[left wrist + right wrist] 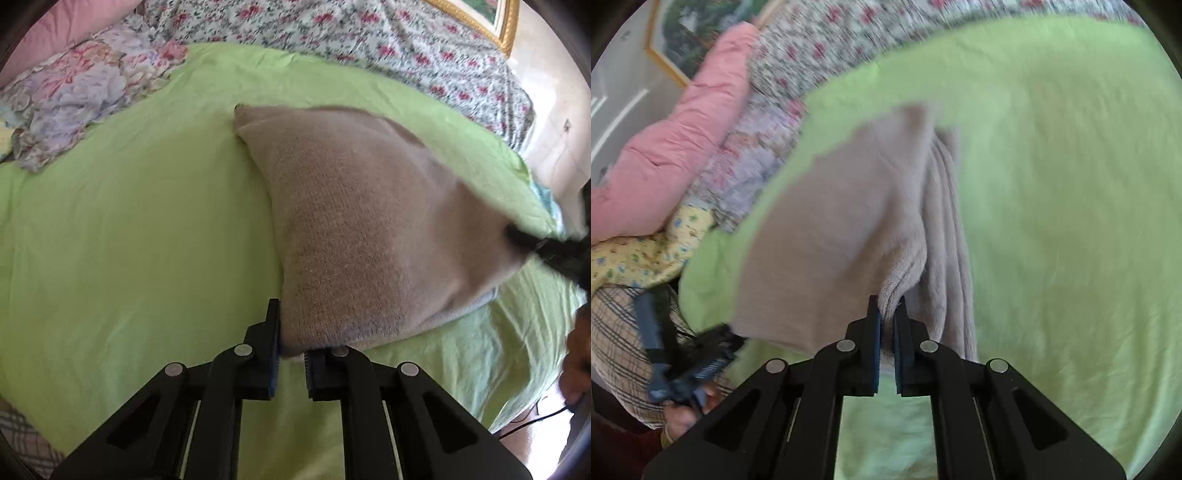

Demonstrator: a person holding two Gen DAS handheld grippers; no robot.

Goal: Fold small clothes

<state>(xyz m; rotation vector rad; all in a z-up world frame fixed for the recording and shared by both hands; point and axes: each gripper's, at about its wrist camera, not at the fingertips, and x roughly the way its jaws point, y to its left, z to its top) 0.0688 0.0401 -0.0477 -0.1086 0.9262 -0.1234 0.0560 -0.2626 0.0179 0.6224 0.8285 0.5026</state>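
Both grippers, left gripper and right gripper, pinch the knit garment; thin, possibly partial bites risk slipping over the green sheet.

**Beige knit garment lifted off the green sheet**

The beige knit garment is a soft, fuzzy, ribbed piece, pinched at two near corners and stretched between them. Its far corner rests on the green sheet. In the right wrist view one side hangs in narrow folds.
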